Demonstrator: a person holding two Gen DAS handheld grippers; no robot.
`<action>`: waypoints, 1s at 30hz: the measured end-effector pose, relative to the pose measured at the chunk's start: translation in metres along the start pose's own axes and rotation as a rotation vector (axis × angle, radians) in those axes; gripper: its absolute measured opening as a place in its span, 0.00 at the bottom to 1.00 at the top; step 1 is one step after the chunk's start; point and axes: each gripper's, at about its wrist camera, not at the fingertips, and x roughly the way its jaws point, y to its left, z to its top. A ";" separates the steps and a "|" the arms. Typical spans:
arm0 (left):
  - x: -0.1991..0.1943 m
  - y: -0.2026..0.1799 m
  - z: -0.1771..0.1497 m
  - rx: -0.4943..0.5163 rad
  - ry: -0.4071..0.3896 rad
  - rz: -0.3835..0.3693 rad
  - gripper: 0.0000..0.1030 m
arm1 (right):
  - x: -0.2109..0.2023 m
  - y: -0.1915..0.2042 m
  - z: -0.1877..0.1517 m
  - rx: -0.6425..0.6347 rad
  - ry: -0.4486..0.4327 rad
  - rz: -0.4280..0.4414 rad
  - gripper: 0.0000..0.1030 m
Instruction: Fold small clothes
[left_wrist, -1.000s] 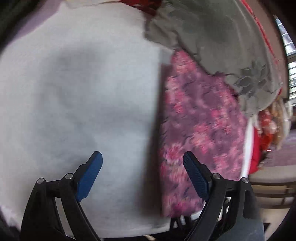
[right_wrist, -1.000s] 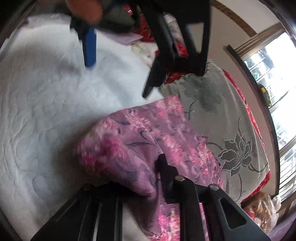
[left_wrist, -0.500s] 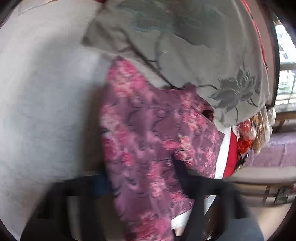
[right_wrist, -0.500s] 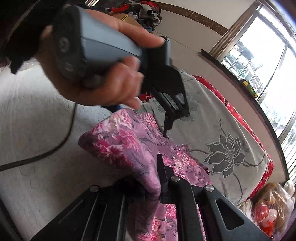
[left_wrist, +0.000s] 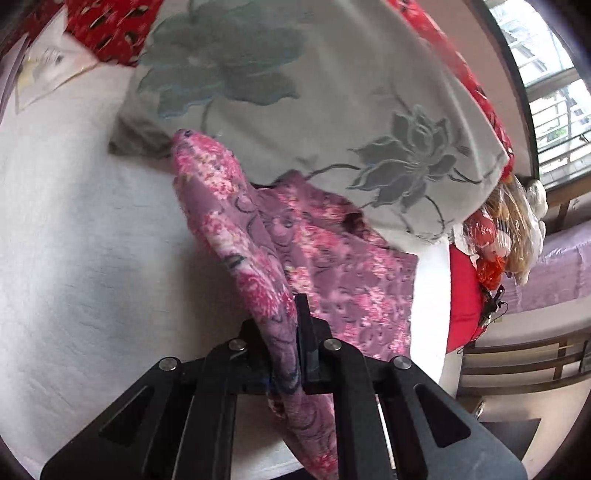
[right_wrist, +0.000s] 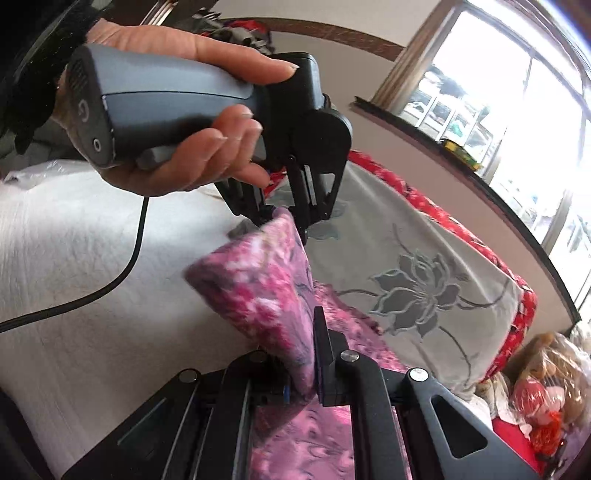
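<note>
A small purple garment with pink flowers (left_wrist: 332, 266) lies on the white quilted bed cover (left_wrist: 74, 240), one edge raised into a ridge. My left gripper (left_wrist: 286, 332) has its jaws closing tight, pads pressing a fold of that edge. In the right wrist view the garment (right_wrist: 258, 284) stretches up between both tools. My right gripper (right_wrist: 303, 354) pinches its near corner, jaws closing on the cloth. Beyond it, the left gripper (right_wrist: 284, 218), held by a hand (right_wrist: 184, 162), grips the far corner.
A grey blanket with a flower print (right_wrist: 406, 266) lies right behind the garment. Red patterned bedding (left_wrist: 110, 26) runs along the wall side. A black cable (right_wrist: 122, 273) trails over the bed cover (right_wrist: 74, 258). A bagged doll (right_wrist: 535, 398) sits at the bed's end, below a window (right_wrist: 517, 110).
My left gripper stood open over the bed, then came onto the garment's edge and shut on it. Both grippers have risen, pulling that edge up off the bed.
</note>
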 end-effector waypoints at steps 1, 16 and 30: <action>-0.002 -0.005 -0.001 0.005 -0.004 0.005 0.07 | -0.004 -0.006 -0.001 0.010 -0.004 -0.008 0.08; 0.011 -0.113 -0.024 0.114 -0.024 0.044 0.07 | -0.047 -0.072 -0.042 0.180 -0.003 -0.032 0.05; 0.117 -0.213 -0.038 0.242 0.091 0.086 0.07 | -0.051 -0.145 -0.118 0.380 0.118 -0.089 0.05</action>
